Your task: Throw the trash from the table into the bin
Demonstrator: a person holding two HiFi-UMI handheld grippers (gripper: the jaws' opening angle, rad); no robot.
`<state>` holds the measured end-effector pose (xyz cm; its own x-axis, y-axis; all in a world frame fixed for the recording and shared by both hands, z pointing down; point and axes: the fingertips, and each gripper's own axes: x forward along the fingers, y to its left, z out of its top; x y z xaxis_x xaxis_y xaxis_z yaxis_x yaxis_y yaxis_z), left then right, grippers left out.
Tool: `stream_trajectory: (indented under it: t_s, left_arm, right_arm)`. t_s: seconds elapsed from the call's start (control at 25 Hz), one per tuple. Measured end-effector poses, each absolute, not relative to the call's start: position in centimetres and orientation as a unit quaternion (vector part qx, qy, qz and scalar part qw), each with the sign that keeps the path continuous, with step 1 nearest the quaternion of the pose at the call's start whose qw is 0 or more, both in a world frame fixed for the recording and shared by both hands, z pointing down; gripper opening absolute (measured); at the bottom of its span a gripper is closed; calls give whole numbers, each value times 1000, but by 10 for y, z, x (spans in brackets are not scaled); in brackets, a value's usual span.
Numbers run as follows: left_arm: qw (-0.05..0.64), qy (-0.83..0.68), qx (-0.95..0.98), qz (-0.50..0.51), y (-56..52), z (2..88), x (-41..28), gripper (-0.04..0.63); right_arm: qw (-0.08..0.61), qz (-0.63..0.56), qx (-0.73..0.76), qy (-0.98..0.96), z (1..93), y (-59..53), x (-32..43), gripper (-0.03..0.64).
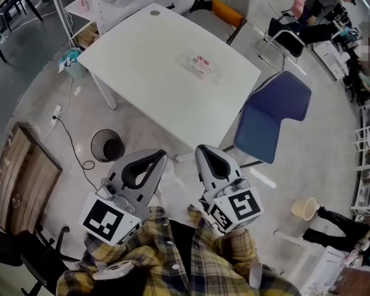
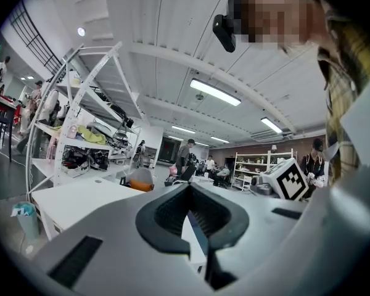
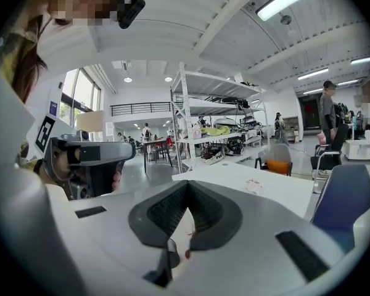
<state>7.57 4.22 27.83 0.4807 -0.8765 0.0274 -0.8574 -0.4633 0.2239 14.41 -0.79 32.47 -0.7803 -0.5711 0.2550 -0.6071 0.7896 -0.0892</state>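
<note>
Left tongs (image 1: 154, 159) and right tongs (image 1: 205, 153), both closed and empty, hang off the desk's (image 1: 142, 60) near edge, the clear wrapper (image 1: 200, 63) lying mid-desk, the bin (image 1: 106, 145) on the floor beside them.

Open-plan workshop or lab hall. Grey concrete floor (image 1: 37, 79), white work table (image 1: 142, 54) at 12 o'clock, white metal storage racks (image 2: 80, 134) loaded with gear at 11. Seated people (image 1: 320, 8) at desks around 1, more shelving (image 1: 367, 159) at 3, strip lights (image 2: 214, 92) on a high ribbed ceiling.
</note>
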Motion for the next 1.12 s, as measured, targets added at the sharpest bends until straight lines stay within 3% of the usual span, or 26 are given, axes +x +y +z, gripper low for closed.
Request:
stream_trajectory:
  t_s: [0.52, 1.12]
  left_arm:
    - [96, -520, 847, -48, -100, 260, 73, 8]
    - [103, -511, 853, -32, -172, 260, 87, 8]
  right_arm:
    - [97, 73, 320, -939, 299, -166, 149, -2]
    - [115, 67, 330, -935, 304, -248, 165, -2]
